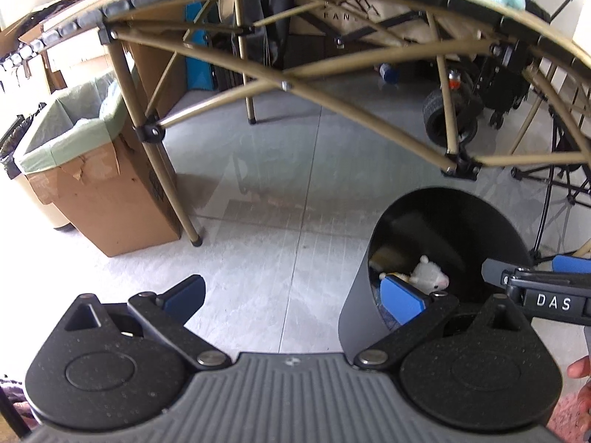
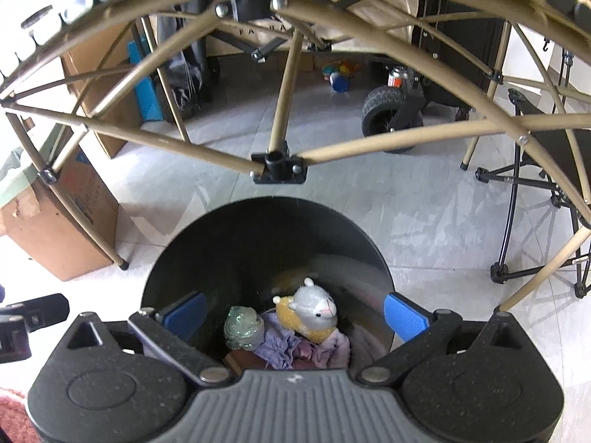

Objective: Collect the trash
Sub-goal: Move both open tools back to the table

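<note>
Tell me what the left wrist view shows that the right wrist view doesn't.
Only the left wrist view shows the open top of the cardboard box with its green liner, and the right claw over the black bin. Only the right wrist view shows the crumpled foil ball and purple cloth inside the bin, plus the blue bottle on the floor. Both show the plush toy, the bin and the table frame; the left claw is open.

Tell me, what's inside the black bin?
Inside the black bin lie a plush llama, a crumpled greenish wrapper and purple cloth. Whatever lies beneath them is covered.
</note>
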